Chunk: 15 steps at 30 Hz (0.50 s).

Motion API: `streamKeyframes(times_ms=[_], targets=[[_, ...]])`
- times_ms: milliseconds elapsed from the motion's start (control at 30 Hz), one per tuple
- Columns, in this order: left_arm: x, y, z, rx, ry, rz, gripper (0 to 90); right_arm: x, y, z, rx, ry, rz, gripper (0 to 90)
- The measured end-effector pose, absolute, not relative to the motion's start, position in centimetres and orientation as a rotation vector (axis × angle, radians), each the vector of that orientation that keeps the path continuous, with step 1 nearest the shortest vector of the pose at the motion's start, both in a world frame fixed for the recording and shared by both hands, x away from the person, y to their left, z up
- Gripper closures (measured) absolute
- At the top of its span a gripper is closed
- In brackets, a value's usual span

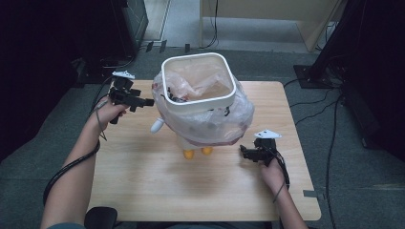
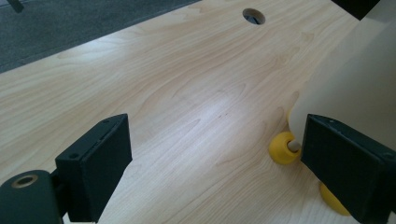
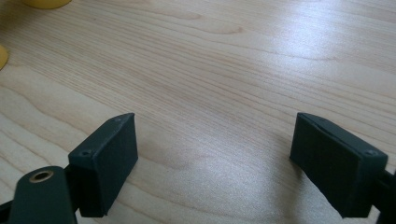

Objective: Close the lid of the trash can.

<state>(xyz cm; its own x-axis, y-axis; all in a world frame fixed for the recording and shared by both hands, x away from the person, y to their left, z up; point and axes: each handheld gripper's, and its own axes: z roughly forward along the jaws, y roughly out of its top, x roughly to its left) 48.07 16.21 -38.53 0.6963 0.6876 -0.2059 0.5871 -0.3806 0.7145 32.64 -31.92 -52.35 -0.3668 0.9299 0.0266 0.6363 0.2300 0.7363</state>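
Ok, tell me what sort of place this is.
Probably a lab or office recording room: a wooden table on grey carpet, loose cables across the floor, dark equipment stands at the sides.

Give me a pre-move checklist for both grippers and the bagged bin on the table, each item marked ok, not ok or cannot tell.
1. Left gripper open, nothing between its jaws: ok.
2. Right gripper open, jaws over bare table: ok.
3. White bin upright on its yellow feet: ok.
4. Plastic bag folded over the rim and hanging outside the bin all round: ok on the near side, far side cannot tell.
5. Bag seated flat inside the bin: not ok, it looks crumpled and bunched.
6. Left gripper's cable free of the bin: ok.
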Motion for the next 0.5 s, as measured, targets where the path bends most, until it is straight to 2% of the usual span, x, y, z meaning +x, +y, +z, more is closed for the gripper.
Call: streamKeyframes(times_ms=[500], targets=[[47.2,16.2,-41.7,2.097,0.937,0.150,9.1,32.6,-31.9,-52.3,1.435,2.093,0.942,14.7]])
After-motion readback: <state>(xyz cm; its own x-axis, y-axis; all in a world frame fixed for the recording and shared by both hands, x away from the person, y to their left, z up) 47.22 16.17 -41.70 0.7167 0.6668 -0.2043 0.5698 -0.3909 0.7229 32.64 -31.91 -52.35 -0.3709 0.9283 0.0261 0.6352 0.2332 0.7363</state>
